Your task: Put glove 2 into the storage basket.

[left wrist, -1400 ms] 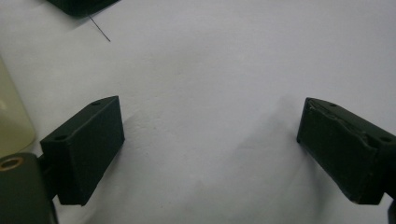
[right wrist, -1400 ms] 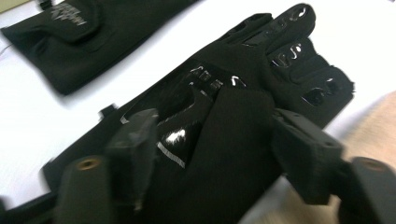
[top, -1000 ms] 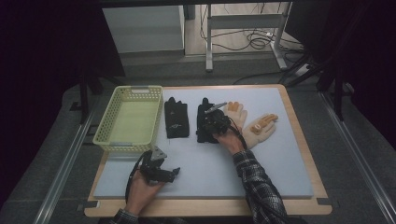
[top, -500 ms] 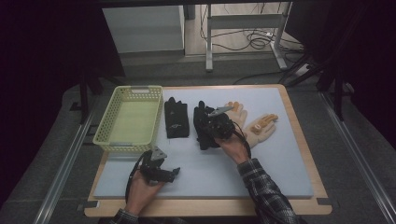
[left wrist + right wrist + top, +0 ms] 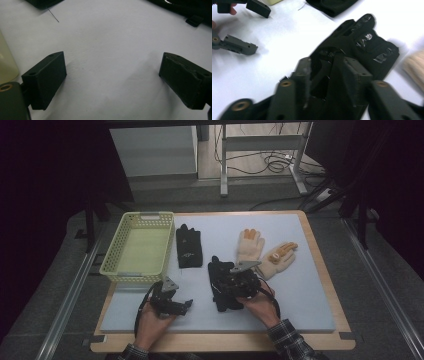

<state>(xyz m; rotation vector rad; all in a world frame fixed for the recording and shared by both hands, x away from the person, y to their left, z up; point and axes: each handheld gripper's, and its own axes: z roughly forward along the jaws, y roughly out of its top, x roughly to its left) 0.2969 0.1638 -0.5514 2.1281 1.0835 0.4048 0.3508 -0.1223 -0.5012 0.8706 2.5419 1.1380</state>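
1. Right gripper [image 5: 235, 282] low over the black glove [image 5: 220, 287] at the pad's front middle, hand behind it near the front edge.
2. In the right gripper view, jaws just been opening, now partly apart, a fold of glove [image 5: 362, 47] between them; blurred, so cannot tell whether the pads press on it.
3. Glove lying flat on the blue pad [image 5: 300, 300], fingers pointing away from the person, cuff end under the gripper.
4. Left gripper [image 5: 172, 302] resting at the front left, just before the basket [image 5: 137, 245], well apart from the glove.
5. Left jaws wide, bare pad [image 5: 110, 50] between them, holding nothing.
6. Second black glove [image 5: 189, 247] flat just right of the basket, untouched.
7. Two cream gloves [image 5: 262, 251] farther back right, side by side, orange fingertips; nearer one close to the right gripper.
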